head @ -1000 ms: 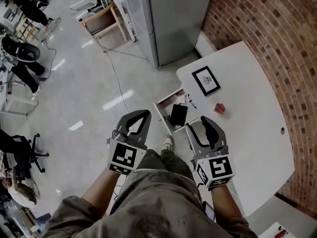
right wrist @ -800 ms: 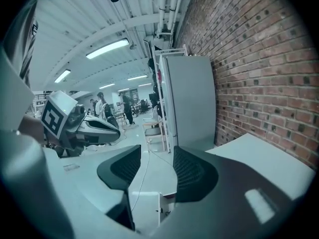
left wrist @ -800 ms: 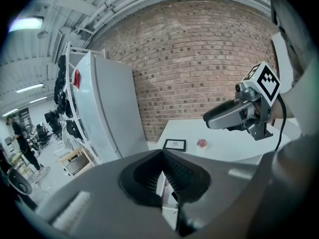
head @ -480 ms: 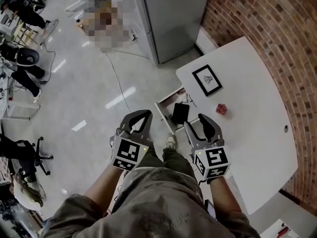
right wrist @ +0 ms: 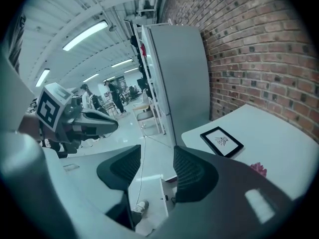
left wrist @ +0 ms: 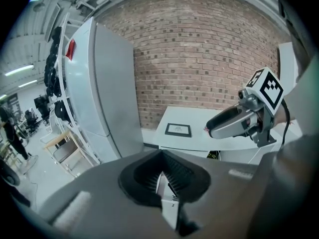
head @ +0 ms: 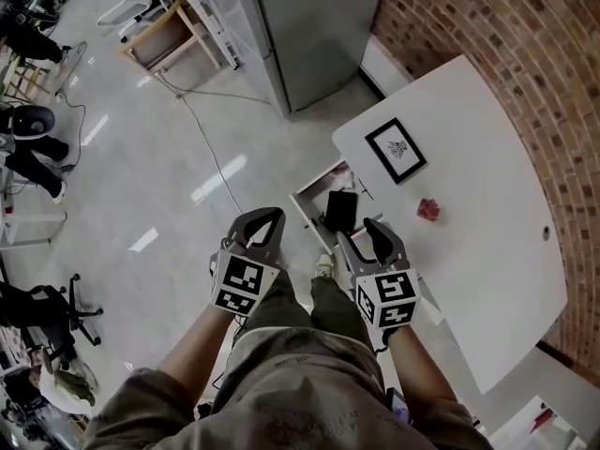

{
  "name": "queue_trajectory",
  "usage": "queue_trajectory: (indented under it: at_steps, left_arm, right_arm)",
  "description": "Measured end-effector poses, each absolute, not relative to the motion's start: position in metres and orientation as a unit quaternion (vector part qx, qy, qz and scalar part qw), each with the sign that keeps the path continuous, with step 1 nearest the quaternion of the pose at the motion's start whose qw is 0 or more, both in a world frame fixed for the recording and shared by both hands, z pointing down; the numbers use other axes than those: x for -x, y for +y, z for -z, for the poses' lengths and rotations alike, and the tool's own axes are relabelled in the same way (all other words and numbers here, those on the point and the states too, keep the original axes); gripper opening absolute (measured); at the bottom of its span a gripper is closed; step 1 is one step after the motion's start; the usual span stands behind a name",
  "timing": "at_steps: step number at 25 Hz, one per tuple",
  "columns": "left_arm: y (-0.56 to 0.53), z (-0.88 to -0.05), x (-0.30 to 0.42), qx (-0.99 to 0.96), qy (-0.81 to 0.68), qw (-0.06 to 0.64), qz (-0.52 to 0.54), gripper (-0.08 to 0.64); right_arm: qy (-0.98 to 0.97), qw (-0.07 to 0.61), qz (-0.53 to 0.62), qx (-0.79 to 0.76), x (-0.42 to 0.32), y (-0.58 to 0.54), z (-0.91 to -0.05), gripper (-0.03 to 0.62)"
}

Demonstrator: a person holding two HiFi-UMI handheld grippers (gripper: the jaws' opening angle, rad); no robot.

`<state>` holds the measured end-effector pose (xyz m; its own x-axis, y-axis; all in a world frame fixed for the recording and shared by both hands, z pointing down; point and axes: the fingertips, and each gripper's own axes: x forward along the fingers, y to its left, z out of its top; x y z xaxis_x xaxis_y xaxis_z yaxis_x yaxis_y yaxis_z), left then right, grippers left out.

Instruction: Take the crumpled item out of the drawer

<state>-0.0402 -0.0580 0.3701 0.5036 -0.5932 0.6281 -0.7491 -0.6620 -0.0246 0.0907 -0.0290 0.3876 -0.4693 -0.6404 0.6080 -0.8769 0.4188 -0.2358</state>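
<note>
A small pink crumpled item [head: 429, 210] lies on the white table [head: 487, 251], to the right of the drawer; it also shows in the right gripper view [right wrist: 258, 169]. The open drawer [head: 312, 198] sticks out from the table's left side and holds a flat black object [head: 339, 210]. My right gripper [head: 361, 235] hovers open just short of the drawer's near end, with nothing between its jaws [right wrist: 149, 168]. My left gripper [head: 267, 217] is held over the floor left of the drawer, its jaws closed together and empty [left wrist: 164, 176].
A black-framed picture [head: 396, 150] lies on the table beyond the drawer. A tall grey cabinet [head: 309, 26] stands behind, with a brick wall [head: 506, 54] along the right. A cable [head: 211, 148] runs across the shiny floor. My shoe [head: 321, 268] is below the drawer.
My right gripper has shifted left, from over the table edge to just before the drawer's near end. The left gripper stayed about where it was. The crumpled item has not moved.
</note>
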Motion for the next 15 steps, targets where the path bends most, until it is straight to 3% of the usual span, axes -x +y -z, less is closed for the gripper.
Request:
queue_trajectory:
  at_steps: [5,15]
  left_arm:
    - [-0.084,-0.402,0.053,-0.858,-0.379,0.168,-0.303,0.0]
    - [-0.114,-0.494,0.059,-0.865,-0.322,0.171,-0.345,0.0]
  right_arm:
    - [-0.786,0.24,-0.305,-0.48,-0.079,-0.044,-0.432,0.235]
    - [-0.743,0.279,-0.337,-0.507,-0.074,-0.093,-0.535,0.241]
